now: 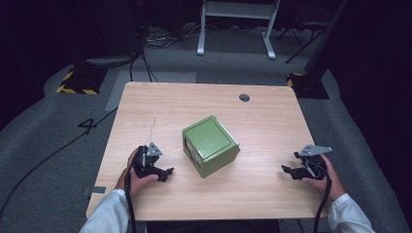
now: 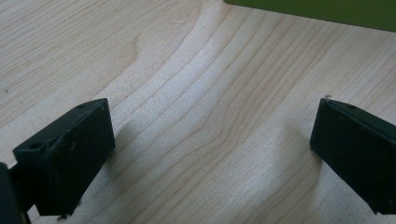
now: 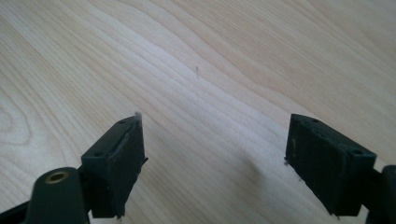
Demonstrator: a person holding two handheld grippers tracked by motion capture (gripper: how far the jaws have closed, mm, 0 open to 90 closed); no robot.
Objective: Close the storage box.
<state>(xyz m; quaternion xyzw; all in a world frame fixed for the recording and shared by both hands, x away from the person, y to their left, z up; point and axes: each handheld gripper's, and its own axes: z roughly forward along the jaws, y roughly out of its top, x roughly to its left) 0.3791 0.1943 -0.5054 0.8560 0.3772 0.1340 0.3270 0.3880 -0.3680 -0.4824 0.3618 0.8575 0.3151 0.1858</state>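
A green box [image 1: 210,144] with a pale label on its left face sits near the middle of the wooden table [image 1: 165,104]. My left gripper [image 1: 166,172] rests on the table to the box's left, held in a hand, open with nothing between its jaws. In the left gripper view the gripper [image 2: 215,140] stands wide over bare wood, and the box's green edge [image 2: 317,10] runs along the top. My right gripper [image 1: 286,170] lies near the table's right edge, apart from the box, open and empty. The right gripper view has that gripper [image 3: 215,140] spread over bare wood.
A round grommet hole [image 1: 244,97] lies at the table's back right. Beyond the table, cables [image 1: 141,58] cross the grey floor, with a white frame [image 1: 238,24] and hazard-striped bases [image 1: 77,82] behind. Dark curtains close both sides.
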